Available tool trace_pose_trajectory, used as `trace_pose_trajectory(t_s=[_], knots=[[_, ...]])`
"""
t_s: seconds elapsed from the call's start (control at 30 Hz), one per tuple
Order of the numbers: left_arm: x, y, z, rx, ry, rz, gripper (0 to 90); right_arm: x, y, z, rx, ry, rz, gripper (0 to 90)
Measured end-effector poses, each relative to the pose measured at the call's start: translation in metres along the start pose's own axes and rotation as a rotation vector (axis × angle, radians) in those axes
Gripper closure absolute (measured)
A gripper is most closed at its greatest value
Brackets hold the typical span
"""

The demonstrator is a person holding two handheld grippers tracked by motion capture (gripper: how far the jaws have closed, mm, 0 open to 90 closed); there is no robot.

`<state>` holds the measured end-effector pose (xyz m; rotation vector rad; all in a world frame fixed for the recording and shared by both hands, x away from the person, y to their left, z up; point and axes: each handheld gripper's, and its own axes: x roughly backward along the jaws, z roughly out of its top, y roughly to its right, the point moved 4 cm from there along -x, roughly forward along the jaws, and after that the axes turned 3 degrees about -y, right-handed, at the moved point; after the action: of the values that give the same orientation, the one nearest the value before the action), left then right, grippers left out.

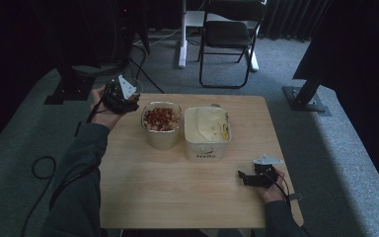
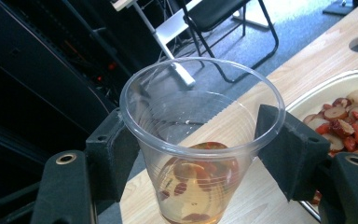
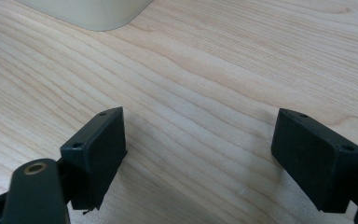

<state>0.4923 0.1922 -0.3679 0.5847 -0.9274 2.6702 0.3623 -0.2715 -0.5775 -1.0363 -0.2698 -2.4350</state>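
Cup [image 2: 198, 154] pinched between left gripper [image 2: 200, 154] fingers, partly filled with red slices.
Right gripper [image 3: 198, 154] wide, idle; filling from bowl [image 2: 326, 91] appears underway, set-down left.

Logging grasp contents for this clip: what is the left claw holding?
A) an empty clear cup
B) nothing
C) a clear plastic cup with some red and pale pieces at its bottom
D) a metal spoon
C: in the left gripper view the left claw has both pads against a clear plastic cup with food pieces at its bottom.
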Motion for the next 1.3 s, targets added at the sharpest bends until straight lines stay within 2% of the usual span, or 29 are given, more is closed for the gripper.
trace_pose_trajectory(t_s=[0.17, 0.4, 0.5, 1.0, 1.13, 1.3], knots=[[0.0, 0.003, 0.003, -0.041, -0.012, 0.011, 31.9, 0.0, 0.0, 0.0, 0.0, 0.0, 0.0, 17.4], [-0.002, 0.01, 0.005, -0.125, -0.039, 0.034, 31.8, 0.0, 0.0, 0.0, 0.0, 0.0, 0.0, 17.5], [-0.002, 0.011, 0.007, -0.141, -0.04, 0.038, 31.8, 0.0, 0.0, 0.0, 0.0, 0.0, 0.0, 17.5], [-0.006, 0.024, 0.013, -0.278, -0.077, 0.074, 31.8, 0.0, 0.0, 0.0, 0.0, 0.0, 0.0, 17.5], [-0.007, 0.027, 0.013, -0.304, -0.084, 0.072, 32.0, 0.0, 0.0, 0.0, 0.0, 0.0, 0.0, 17.5], [-0.008, 0.031, 0.013, -0.37, -0.109, 0.085, 32.1, 0.0, 0.0, 0.0, 0.0, 0.0, 0.0, 17.5]])
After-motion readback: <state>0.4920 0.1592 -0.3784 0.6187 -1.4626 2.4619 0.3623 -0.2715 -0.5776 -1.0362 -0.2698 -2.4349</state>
